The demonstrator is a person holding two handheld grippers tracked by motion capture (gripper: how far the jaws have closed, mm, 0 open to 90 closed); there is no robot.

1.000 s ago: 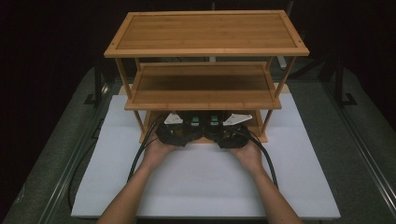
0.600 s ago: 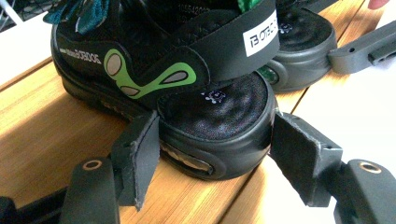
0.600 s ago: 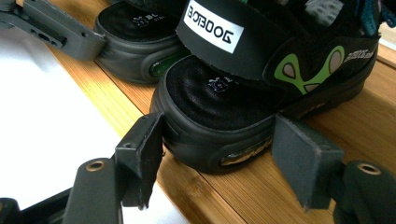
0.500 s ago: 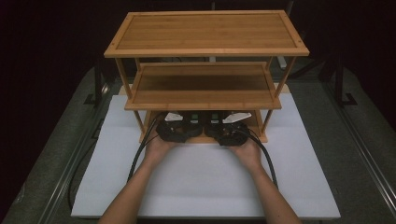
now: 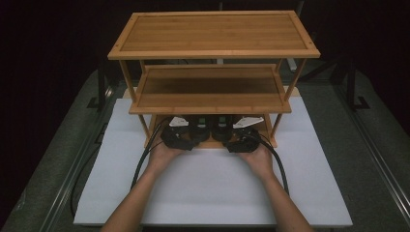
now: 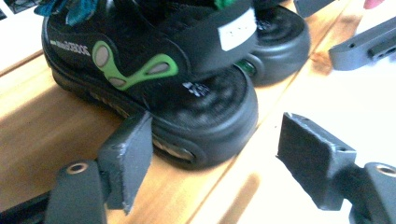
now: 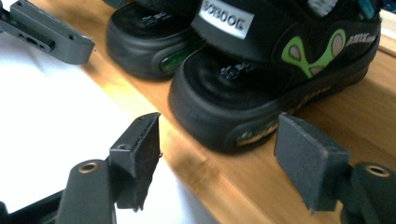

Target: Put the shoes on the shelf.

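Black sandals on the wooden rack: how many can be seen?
2. Both stand side by side on the bottom shelf: one sandal before the left gripper, the other sandal before the right gripper. Others may be hidden.

Bamboo 3-tier shoe rack [image 5: 212,34] on white board [image 5: 212,188], board on grey table [image 5: 367,159], pr of black/green sandals [image 6: 154,70] on rack's btm shelf [image 7: 355,121], heels outward

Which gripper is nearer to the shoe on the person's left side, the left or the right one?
Left. The left gripper has its open jaws around that shoe's heel; the right gripper sits at the other shoe beside it.
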